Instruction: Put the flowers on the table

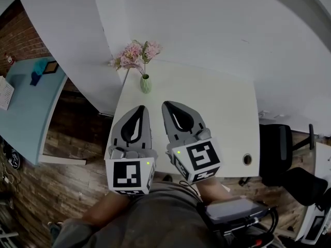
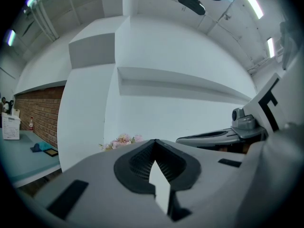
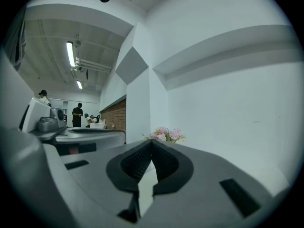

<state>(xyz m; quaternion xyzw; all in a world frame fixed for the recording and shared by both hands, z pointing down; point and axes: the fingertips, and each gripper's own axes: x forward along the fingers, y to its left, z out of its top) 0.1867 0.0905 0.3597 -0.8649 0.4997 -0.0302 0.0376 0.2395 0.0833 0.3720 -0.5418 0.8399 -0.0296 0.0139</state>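
Observation:
Pink flowers point(image 1: 137, 55) stand upright in a small green vase point(image 1: 145, 83) at the far left corner of the white table point(image 1: 222, 112). My left gripper point(image 1: 139, 109) and right gripper point(image 1: 170, 106) hover side by side over the table's near half, short of the vase. Both are shut with nothing between the jaws. In the left gripper view the blooms point(image 2: 122, 139) peek over the closed jaw tips point(image 2: 155, 142), and the right gripper point(image 2: 223, 136) shows alongside. The right gripper view also has the blooms point(image 3: 165, 134) just beyond its tips point(image 3: 152, 141).
A white wall rises behind the table. At the left stands a light-blue table point(image 1: 31, 107) with a blue cloth point(image 1: 37, 68), at the right a black chair point(image 1: 276, 149). A cable hole point(image 1: 247, 159) sits near the table's front right. People stand far off point(image 3: 77, 114).

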